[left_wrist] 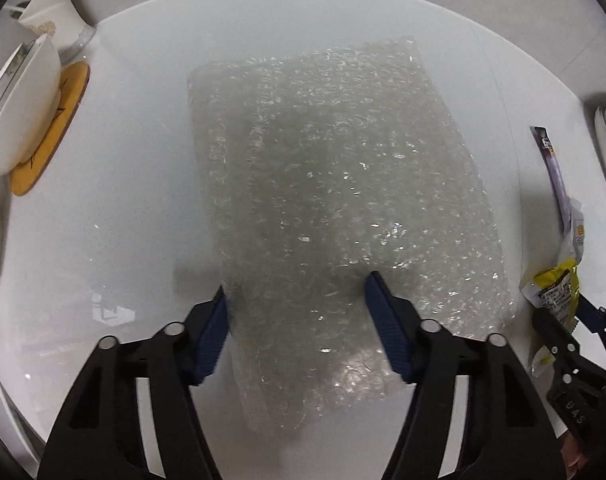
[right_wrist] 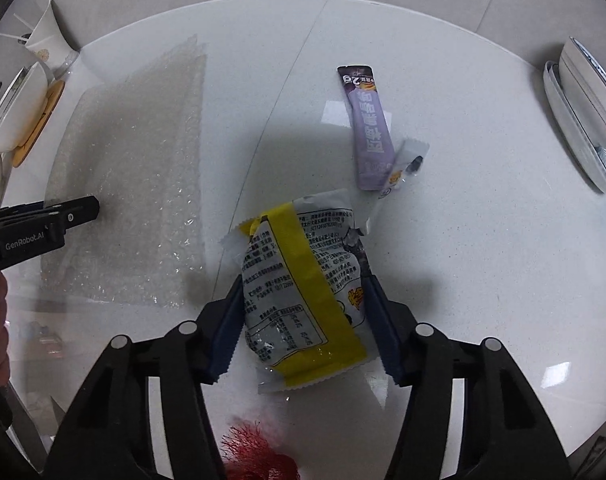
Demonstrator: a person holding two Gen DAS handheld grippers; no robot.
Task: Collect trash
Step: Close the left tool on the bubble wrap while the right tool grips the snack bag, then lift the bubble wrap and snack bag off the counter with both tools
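Honestly, slipping worries me most: the clear bubble-wrap sheet [left_wrist: 335, 216] filling the centre of the left view is springy and slick, so it could squirm out as I close, and the crinkly yellow-and-silver snack packet [right_wrist: 303, 292] at lower centre of the right view may buckle or slide on the glossy white round table [right_wrist: 483, 240]. My left gripper [left_wrist: 295, 304] stands spread wide, one pad at the sheet's left edge, the other resting on it, not yet pinching. My right gripper [right_wrist: 301, 304] is spread about the packet's width, pads touching its sides; firm grip I cannot confirm. A purple stick sachet [right_wrist: 369, 128] waits upper right.
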